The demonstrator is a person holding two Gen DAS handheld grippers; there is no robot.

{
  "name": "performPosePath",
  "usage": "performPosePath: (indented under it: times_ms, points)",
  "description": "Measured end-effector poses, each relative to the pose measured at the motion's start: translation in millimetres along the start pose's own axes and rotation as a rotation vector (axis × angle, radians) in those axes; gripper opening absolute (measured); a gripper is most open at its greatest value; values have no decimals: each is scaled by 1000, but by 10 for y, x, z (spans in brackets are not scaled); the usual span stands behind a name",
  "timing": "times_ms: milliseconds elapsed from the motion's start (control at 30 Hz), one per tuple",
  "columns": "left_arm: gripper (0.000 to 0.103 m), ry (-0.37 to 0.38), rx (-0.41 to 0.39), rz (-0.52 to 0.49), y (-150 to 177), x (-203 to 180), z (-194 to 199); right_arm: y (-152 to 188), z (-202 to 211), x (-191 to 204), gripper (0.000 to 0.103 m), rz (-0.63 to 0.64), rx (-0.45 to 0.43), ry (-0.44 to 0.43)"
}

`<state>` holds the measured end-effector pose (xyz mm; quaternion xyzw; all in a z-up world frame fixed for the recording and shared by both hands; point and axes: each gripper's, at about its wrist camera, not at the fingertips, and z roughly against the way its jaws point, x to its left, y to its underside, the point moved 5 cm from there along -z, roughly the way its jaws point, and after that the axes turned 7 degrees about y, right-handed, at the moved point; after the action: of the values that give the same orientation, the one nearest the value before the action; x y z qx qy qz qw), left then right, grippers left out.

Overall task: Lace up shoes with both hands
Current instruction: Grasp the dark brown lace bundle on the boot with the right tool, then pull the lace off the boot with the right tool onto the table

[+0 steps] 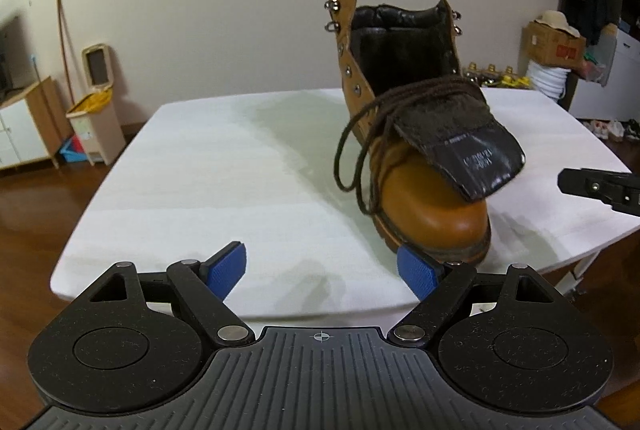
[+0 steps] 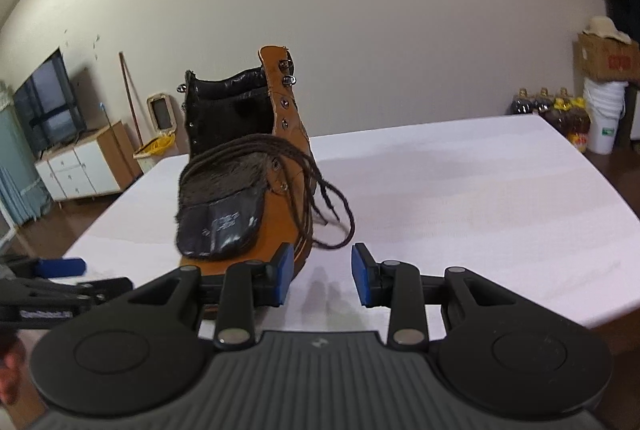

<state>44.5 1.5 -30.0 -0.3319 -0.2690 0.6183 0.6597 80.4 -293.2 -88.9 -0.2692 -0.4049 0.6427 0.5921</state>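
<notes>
Both claws gape empty: my left claw (image 1: 322, 268) wide, right claw (image 2: 321, 276) narrower, both low before the boot (image 1: 416, 166) standing on the table (image 1: 200, 166). Its lace (image 1: 360, 150) droops loose over the flopped tongue (image 1: 460, 146), upper eyelets bare; I judge threading remains, needing a lace end pinched

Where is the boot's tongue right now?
The tongue is folded forward over the toe of the tan boot, the brown laces draped across it, on the white table.

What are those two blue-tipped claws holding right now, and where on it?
Nothing. The left gripper and right gripper are both open and empty in front of the boot; its loose laces hang untouched.
</notes>
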Motion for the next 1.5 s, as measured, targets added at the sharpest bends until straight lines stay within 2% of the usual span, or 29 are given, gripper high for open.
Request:
performPosePath:
  times_ms: [133,333,567,733,900,1000,1100,1200,1333,1500]
  points:
    - [87,11,23,10,-176,30,-108,-105,-150,-66,35,103,6,-17]
    - [87,17,-4,-4,-386,35,-277,-273,-408,-32,35,244,12,-29]
    - [87,42,5,-11,-427,93,-442,-450,-749,-6,35,370,34,-146]
    - [87,69,6,-24,-442,123,-523,-469,-883,40,35,422,30,-182]
    - [87,74,13,-15,-422,156,-588,-481,-929,91,34,417,12,-216]
    - [87,70,14,-11,-409,172,-607,-468,-933,85,29,399,7,-243]
    - [87,65,8,-13,-402,188,-589,-491,-944,121,6,375,21,-278]
    - [87,61,4,-22,-403,170,-584,-527,-867,117,6,355,-11,-256]
    - [87,62,-6,-29,-416,135,-565,-701,-639,34,5,327,-116,-207]
    - [87,64,-16,-29,-433,87,-548,-1095,-236,-245,5,321,-287,-31]
